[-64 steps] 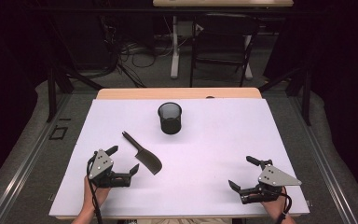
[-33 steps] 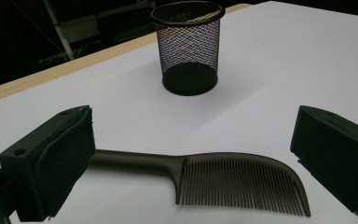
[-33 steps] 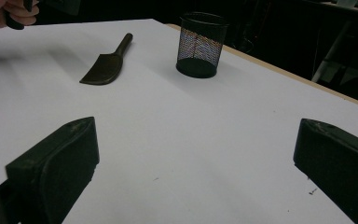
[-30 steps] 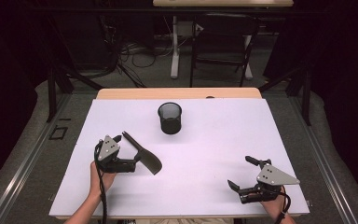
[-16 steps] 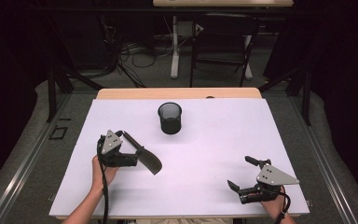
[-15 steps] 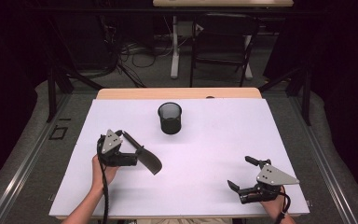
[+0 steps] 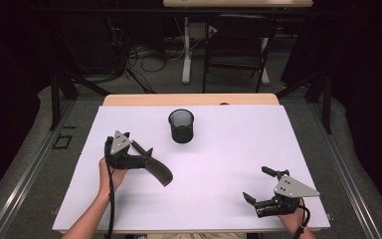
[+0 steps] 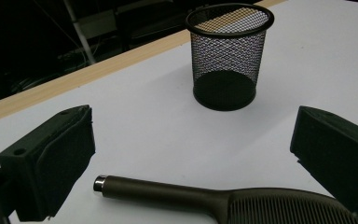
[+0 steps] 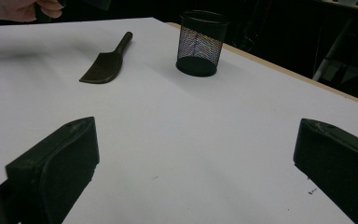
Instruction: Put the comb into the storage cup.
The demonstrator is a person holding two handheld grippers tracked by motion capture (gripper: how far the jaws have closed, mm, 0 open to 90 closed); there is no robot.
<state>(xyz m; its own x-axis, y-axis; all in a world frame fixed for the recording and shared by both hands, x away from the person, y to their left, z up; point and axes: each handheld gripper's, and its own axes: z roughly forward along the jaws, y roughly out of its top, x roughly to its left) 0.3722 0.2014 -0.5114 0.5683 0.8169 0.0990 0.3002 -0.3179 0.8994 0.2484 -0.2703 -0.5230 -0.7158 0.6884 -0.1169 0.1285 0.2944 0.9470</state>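
Right gripper (image 7: 264, 191): I rest it near the table's (image 7: 229, 164) near right corner, jaws spread, nothing between them, clear of the work.
Left gripper (image 7: 146, 155): I hold it low over the left half, jaws wide apart on either side of the spatula's handle, lined up to close on it.
Spatula (image 8: 205, 198): lies flat, not yet pinched.
Mesh cup (image 7: 181, 125): upright toward the far edge, probably the spatula's destination.

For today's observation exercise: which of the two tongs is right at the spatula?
The left tongs, open with the spatula handle lying between the jaws. The right tongs sit open near the table's front right corner.
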